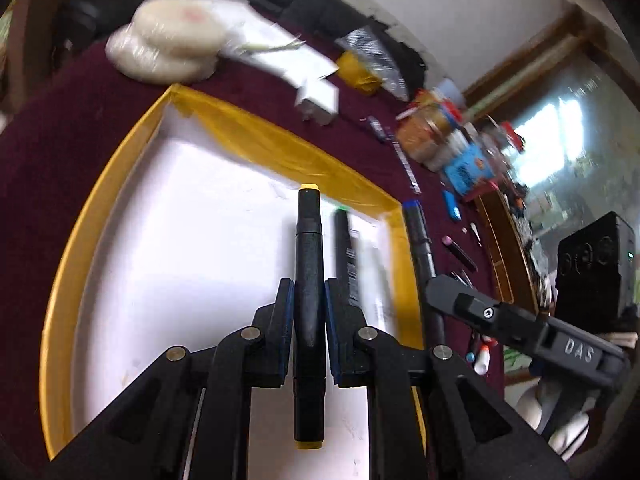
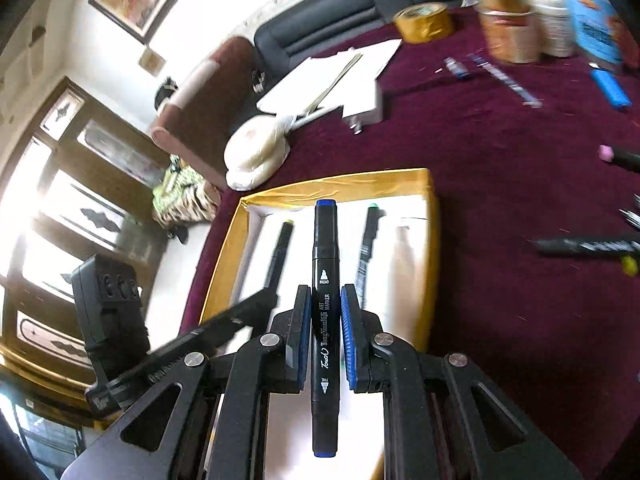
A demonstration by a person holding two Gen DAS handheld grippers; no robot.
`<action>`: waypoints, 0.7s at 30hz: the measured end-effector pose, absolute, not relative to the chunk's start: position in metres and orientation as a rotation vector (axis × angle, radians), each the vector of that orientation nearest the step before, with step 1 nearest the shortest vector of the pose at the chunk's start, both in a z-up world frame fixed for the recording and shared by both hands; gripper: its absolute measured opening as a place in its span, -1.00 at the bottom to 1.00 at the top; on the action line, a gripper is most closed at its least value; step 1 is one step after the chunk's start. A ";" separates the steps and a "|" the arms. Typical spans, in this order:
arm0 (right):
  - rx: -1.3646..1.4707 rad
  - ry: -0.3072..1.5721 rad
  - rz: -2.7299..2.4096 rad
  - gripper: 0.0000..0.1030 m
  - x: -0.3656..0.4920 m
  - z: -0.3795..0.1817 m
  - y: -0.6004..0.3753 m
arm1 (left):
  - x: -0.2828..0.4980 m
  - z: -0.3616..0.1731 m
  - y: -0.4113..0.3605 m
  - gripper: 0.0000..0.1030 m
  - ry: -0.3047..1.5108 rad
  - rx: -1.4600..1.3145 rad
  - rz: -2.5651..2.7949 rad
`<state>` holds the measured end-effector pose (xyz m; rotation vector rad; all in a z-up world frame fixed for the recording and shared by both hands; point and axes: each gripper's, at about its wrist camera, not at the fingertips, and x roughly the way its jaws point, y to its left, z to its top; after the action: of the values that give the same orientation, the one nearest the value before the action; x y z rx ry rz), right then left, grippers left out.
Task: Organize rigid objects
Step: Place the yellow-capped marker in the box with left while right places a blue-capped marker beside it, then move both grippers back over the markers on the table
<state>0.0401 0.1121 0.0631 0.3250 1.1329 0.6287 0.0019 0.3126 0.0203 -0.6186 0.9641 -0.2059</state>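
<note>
My left gripper (image 1: 309, 292) is shut on a black marker with yellow ends (image 1: 308, 248) and holds it over the white floor of the yellow-rimmed tray (image 1: 256, 136). A green-tipped marker (image 1: 345, 256) lies in the tray beside it. My right gripper (image 2: 325, 300) is shut on a black marker with blue ends (image 2: 325, 264) and holds it over the same tray (image 2: 336, 182). The green-tipped marker (image 2: 368, 240) lies to the right of it, and the left gripper's yellow marker (image 2: 280, 252) to the left. In the left wrist view the blue marker (image 1: 418, 228) sits by the tray's right rim.
The tray rests on a maroon cloth (image 2: 500, 168). On it are white foam discs (image 1: 172, 44), papers (image 2: 332, 76), a yellow tape roll (image 2: 422, 20), jars (image 2: 508, 28), a blue lighter (image 2: 610, 86), a pink-tipped marker (image 2: 618, 156) and another black marker (image 2: 588, 246).
</note>
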 end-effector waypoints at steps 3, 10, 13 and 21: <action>0.296 1.153 0.602 -0.75 0.053 0.050 0.136 | 0.012 0.002 0.323 -0.77 0.993 -0.662 -0.188; 0.249 1.211 0.557 -0.74 0.073 0.022 0.157 | 0.014 -0.007 0.333 -0.75 0.983 -0.698 -0.183; 0.232 1.219 0.523 -0.73 0.075 0.018 0.159 | 0.010 -0.006 0.339 -0.58 0.956 -0.740 -0.185; 0.150 0.987 0.532 -0.73 0.043 0.078 0.118 | -0.022 0.044 0.325 -0.08 0.845 -0.627 -0.164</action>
<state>0.0430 0.1178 0.0778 0.1501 0.9874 0.5321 -0.0215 0.3253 0.0442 -0.6267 0.8448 -0.1645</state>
